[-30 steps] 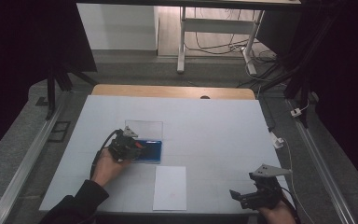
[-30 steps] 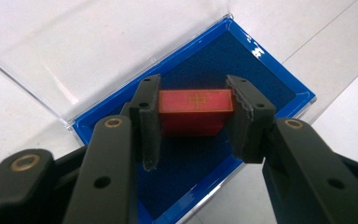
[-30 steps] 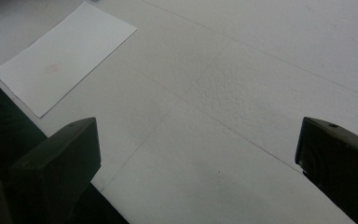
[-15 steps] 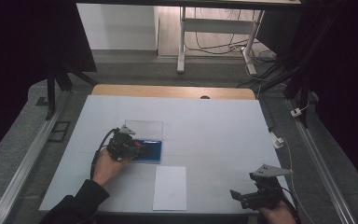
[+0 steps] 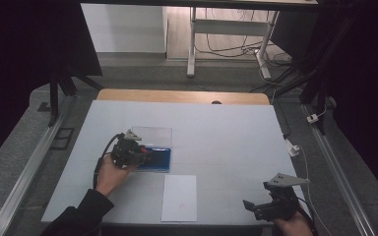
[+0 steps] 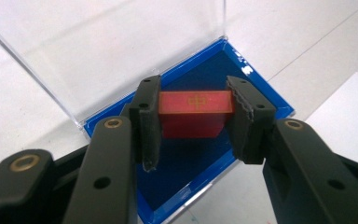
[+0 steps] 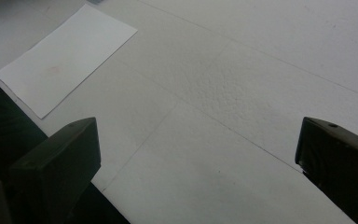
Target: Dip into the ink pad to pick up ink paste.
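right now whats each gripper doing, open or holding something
Left gripper: shut on the red block, above the open blue case.
Right gripper: open, fingers wide apart over the table, holding nothing.

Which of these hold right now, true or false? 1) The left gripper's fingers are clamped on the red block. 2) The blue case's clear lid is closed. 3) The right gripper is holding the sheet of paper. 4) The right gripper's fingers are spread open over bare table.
1) True: the left gripper has its fingers shut on the red block, over the blue case.
2) False: the clear lid stands open behind the case.
3) False: the right gripper holds nothing; the sheet of paper lies flat on the table, apart from it.
4) True.
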A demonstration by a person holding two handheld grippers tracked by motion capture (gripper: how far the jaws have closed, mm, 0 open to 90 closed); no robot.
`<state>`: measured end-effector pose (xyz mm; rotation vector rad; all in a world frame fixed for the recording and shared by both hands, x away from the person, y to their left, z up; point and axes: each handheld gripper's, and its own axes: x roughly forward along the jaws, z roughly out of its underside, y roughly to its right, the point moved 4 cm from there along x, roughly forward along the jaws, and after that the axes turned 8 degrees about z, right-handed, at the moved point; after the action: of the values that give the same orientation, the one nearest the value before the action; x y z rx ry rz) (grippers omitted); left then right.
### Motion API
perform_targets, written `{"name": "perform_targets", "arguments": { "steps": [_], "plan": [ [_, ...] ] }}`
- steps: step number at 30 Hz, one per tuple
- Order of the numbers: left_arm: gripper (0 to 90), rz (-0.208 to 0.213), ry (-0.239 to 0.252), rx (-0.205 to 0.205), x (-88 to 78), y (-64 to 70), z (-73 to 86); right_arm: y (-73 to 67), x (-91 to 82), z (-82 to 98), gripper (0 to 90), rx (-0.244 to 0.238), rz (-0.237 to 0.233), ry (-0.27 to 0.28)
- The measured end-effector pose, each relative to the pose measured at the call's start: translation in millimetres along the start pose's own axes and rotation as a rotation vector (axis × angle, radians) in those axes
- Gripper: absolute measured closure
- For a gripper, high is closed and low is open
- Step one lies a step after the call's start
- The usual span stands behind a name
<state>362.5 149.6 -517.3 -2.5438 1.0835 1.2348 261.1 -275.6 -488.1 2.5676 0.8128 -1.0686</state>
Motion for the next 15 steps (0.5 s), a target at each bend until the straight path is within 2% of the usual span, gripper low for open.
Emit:
{"name": "perform_targets", "arguments": {
  "steps": [15],
  "plan": [
    [58.3, 0.083, 0.031, 0.045, -15.1, 17.1, -2.7, -0.1, -0.1, 0.0, 0.4, -0.002, -0.001, 0.001]
  ]
}}
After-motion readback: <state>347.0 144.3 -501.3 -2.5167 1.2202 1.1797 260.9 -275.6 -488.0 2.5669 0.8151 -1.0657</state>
